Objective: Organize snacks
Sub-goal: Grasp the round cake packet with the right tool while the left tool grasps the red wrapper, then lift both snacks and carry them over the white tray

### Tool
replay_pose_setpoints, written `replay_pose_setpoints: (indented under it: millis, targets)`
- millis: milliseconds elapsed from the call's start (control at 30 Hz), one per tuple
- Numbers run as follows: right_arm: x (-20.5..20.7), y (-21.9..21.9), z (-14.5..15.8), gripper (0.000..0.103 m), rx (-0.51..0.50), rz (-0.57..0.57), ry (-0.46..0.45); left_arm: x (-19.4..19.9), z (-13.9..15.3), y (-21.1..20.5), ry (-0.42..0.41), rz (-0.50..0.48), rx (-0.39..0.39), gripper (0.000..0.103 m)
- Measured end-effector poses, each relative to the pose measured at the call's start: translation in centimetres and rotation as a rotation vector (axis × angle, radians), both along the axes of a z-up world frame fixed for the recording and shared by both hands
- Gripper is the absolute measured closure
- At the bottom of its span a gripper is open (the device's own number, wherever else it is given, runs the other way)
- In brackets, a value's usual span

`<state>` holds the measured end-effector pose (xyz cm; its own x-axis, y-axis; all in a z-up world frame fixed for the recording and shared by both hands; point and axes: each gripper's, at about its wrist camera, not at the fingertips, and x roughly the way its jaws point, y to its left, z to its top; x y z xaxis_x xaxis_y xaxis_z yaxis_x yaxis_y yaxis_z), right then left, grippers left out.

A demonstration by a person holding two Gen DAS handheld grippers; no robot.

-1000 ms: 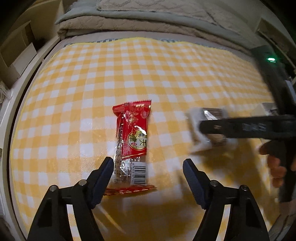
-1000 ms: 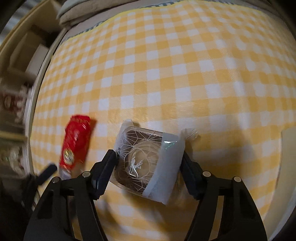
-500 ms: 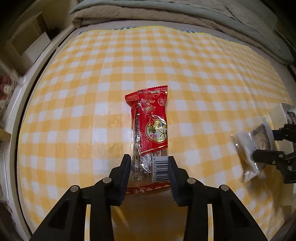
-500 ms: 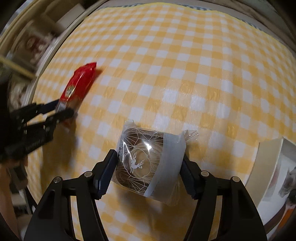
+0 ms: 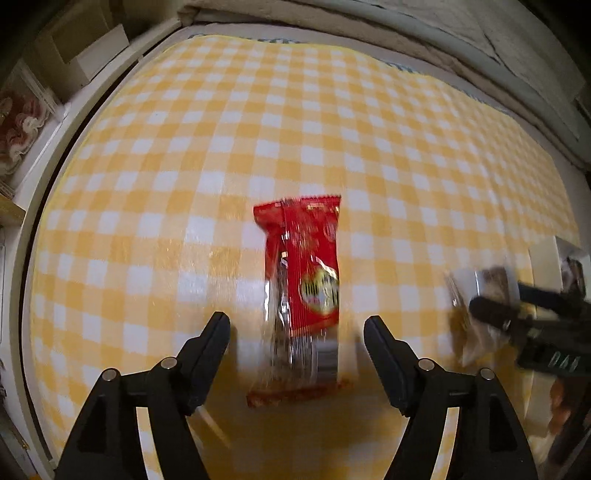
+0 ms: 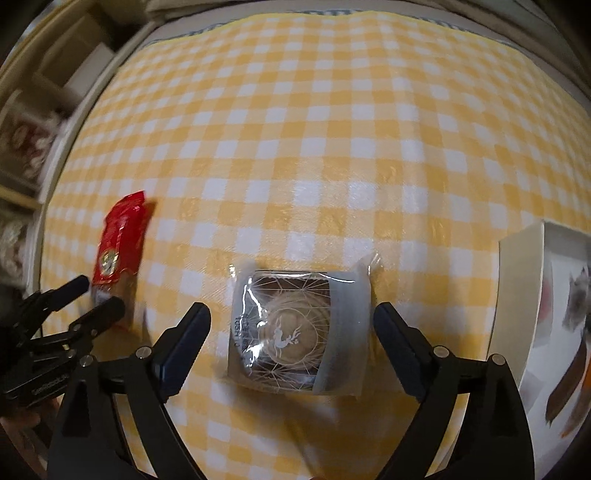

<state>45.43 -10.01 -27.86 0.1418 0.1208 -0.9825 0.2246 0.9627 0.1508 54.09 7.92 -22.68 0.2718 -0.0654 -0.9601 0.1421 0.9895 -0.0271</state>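
Note:
A red snack packet point(image 5: 301, 280) lies lengthwise on the yellow-and-white checked cloth point(image 5: 295, 129). My left gripper point(image 5: 295, 347) straddles its near end. Its jaws are opening, and both pads stand clear of the wrapper. A round brown pastry in a clear and white wrapper point(image 6: 299, 328) rests flat on the cloth between the fingers of my right gripper point(image 6: 291, 325). Those jaws are opening too, with gaps on both sides. In the right wrist view the red snack packet point(image 6: 118, 240) and left gripper point(image 6: 99, 295) show at far left. The left wrist view catches the right gripper point(image 5: 495, 299), blurred, at far right.
A white open box point(image 6: 524, 288) with a printed picture sits at the table's right edge, just right of the pastry. Folded blankets point(image 5: 443, 22) lie beyond the far edge. Shelves with boxes point(image 5: 74, 55) stand to the left. A hand point(image 5: 561, 402) holds the right gripper.
Both grippers have let go. The left was shut on the red packet's near end, and now its jaws stand wide. The right jaws have spread off the pastry, which lies closer to the white box.

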Motion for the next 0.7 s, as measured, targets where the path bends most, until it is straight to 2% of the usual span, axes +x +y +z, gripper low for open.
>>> replay_pose_setpoints:
  millis: [133, 267, 433, 533, 600, 700]
  targets:
    - [0.5, 2.4, -1.8, 0.011, -0.068, -0.005, 0.028, 1.5, -0.3, -0.4, -0.003, 0.012, 0.018, 0.03]
    - [0.4, 2.9, -2.5, 0.011, -0.083, -0.001, 0.041, 3.1, -0.9, -0.5, 0.002, 0.036, 0.009, 0.038]
    - [0.6, 2.2, -2.6, 0.025, -0.05, -0.003, 0.045, 4.9, -2.3, -0.1, 0.011, 0.07, -0.01, 0.046]
    - [0.7, 1.5, -2.6, 0.03, -0.048, 0.002, 0.046, 5.8, -2.8, -0.4, 0.032, 0.072, 0.004, 0.05]
    - [0.7, 1.0, -2.5, 0.033, -0.041, 0.002, 0.044, 6.3, -2.9, -0.9, 0.04, 0.065, 0.022, 0.059]
    - [0.8, 0.0, -1.1, 0.037, -0.054, 0.016, 0.028, 6.8, -3.0, -1.8, 0.041, 0.051, 0.038, 0.065]
